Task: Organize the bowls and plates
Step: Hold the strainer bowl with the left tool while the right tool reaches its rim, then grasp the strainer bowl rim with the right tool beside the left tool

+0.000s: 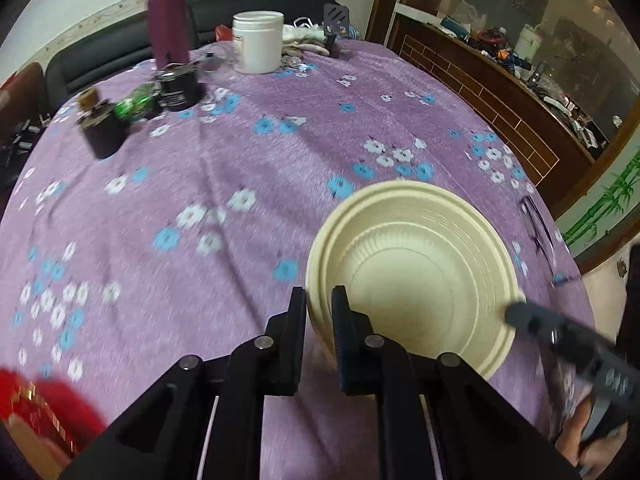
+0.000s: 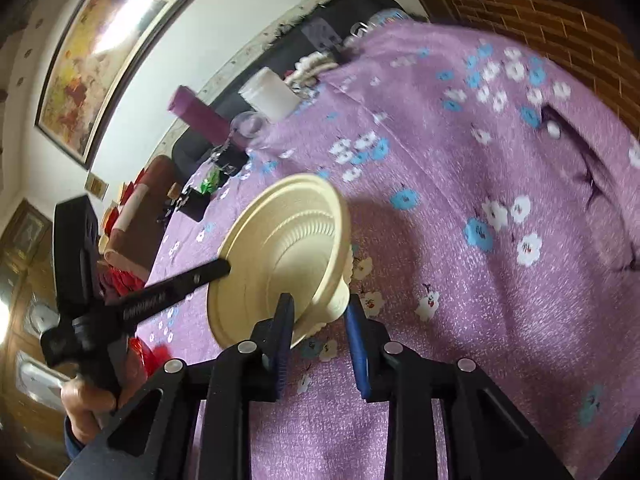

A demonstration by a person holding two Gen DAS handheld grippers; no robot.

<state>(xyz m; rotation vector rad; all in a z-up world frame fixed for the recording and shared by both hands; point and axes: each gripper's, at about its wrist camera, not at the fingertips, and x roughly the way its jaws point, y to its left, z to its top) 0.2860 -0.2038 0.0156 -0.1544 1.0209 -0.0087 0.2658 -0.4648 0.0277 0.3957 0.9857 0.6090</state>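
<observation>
The bench, under a purple flowered cloth, carries jars and a bottle at its far side, well apart from the work. Near its front edge sits a cream bowl stack, tilted in the right wrist view with its mouth turned toward the left. The left claw is pressed together on the stack's near rim, one finger inside and one outside. The right claw straddles the opposite wall near the base, jaws narrowed; whether its pads press yet I cannot tell. To do this well, I'd keep both pinches low on the rim, lift evenly, and level the stack before setting it down, so thin walls don't buckle or bowls slip apart
</observation>
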